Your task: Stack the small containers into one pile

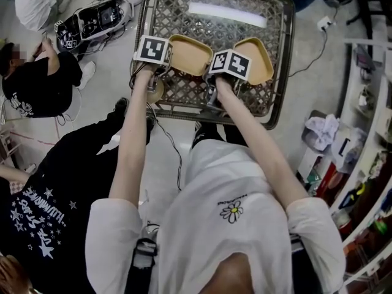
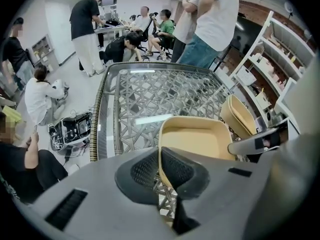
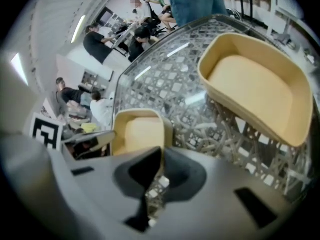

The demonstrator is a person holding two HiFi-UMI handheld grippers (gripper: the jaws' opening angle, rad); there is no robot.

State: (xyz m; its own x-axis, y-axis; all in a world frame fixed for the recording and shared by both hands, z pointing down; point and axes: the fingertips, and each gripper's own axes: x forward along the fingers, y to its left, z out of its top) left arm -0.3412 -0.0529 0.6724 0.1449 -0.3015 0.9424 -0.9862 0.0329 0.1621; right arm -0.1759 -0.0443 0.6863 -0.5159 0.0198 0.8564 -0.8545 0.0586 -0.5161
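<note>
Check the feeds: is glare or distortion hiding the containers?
Head view: a light strip glares on the table, clear of both containers. Left gripper view: fisheye bends the table rim, corners black. Right gripper view: tilted, foreground soft, containers clear.

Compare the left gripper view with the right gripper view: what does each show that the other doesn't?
Only the left gripper view: the left gripper shut on the left container's rim. Only the right gripper view: the right gripper shut on a thin tan rim, apparently that same container's other side, and the left gripper's marker cube. Both: the two tan containers, the right container lying apart, unstacked, on the woven table, with people behind.
</note>
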